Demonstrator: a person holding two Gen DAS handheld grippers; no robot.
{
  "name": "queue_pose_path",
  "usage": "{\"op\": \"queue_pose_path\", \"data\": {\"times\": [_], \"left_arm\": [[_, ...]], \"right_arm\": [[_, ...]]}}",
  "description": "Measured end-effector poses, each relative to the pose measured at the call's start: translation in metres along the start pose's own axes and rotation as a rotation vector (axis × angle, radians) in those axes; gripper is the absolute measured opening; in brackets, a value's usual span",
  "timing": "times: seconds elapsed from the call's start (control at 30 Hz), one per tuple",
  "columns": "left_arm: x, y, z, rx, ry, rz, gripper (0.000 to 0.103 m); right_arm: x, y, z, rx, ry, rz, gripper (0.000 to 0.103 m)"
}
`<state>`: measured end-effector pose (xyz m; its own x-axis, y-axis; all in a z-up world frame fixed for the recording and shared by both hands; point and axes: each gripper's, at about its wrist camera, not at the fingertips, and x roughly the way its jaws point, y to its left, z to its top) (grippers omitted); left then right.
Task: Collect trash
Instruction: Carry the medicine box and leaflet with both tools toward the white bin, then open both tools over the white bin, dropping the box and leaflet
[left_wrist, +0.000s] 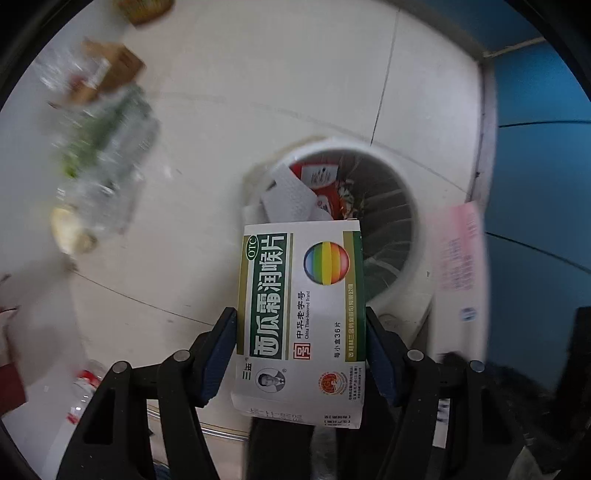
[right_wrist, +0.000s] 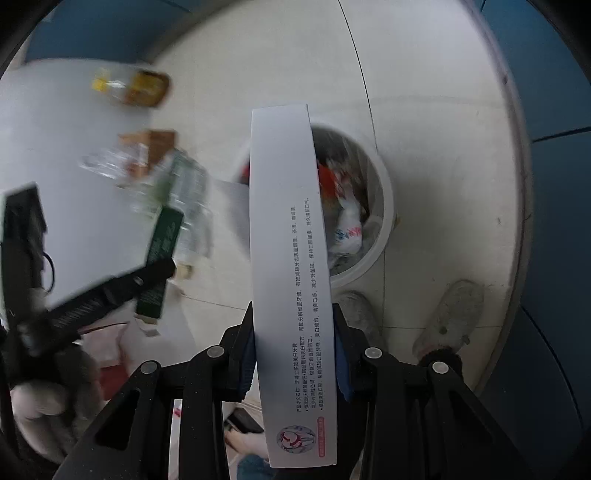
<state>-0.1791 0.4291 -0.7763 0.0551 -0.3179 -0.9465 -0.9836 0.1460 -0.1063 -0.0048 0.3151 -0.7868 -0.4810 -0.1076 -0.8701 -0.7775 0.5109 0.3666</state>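
Left hand-held gripper (left_wrist: 301, 334) clenched on a green-and-white lozenge box (left_wrist: 301, 317), held above the near rim of the white trash bin (left_wrist: 413, 236) on the floor. Right hand-held gripper (right_wrist: 294, 325) clenched on a long white toothpaste box (right_wrist: 291, 258), over the same bin (right_wrist: 384, 206). Blurred bottles (left_wrist: 107, 147) lie on the tabletop (left_wrist: 26, 177) at left.

Green-and-white medicine box (left_wrist: 301, 317) reads "OTC", "西瓜霜润喉片", "China Time-honored Brand", "36片"; long white box (right_wrist: 291, 266) print illegible
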Motion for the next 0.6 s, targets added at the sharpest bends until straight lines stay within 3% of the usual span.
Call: {"op": "queue_pose_path", "data": {"times": [0.13, 0.23, 0.27, 0.33, 0.53, 0.57, 0.6], "left_arm": [[0.052, -0.004, 0.032, 0.05, 0.06, -0.001, 0.065], [0.067, 0.003, 0.042, 0.056, 0.064, 0.03, 0.067], [0.066, 0.007, 0.043, 0.044, 0.048, 0.033, 0.079], [0.059, 0.015, 0.041, 0.016, 0.039, 0.002, 0.103], [0.017, 0.018, 0.028, -0.018, -0.025, 0.045, 0.103], [0.007, 0.019, 0.025, -0.019, -0.043, 0.058, 0.103], [-0.006, 0.02, 0.019, -0.022, -0.064, 0.076, 0.103]], "right_arm": [[0.072, -0.022, 0.026, 0.008, 0.097, -0.017, 0.037], [0.092, -0.029, 0.046, -0.028, 0.132, -0.055, 0.039], [0.1, -0.029, 0.049, -0.032, 0.155, -0.069, 0.041], [0.102, -0.028, 0.052, -0.039, 0.163, -0.086, 0.074], [0.062, -0.017, 0.046, -0.034, 0.093, -0.102, 0.079], [0.05, -0.014, 0.041, -0.051, 0.073, -0.131, 0.082], [0.036, -0.009, 0.04, -0.066, 0.056, -0.159, 0.093]]}}
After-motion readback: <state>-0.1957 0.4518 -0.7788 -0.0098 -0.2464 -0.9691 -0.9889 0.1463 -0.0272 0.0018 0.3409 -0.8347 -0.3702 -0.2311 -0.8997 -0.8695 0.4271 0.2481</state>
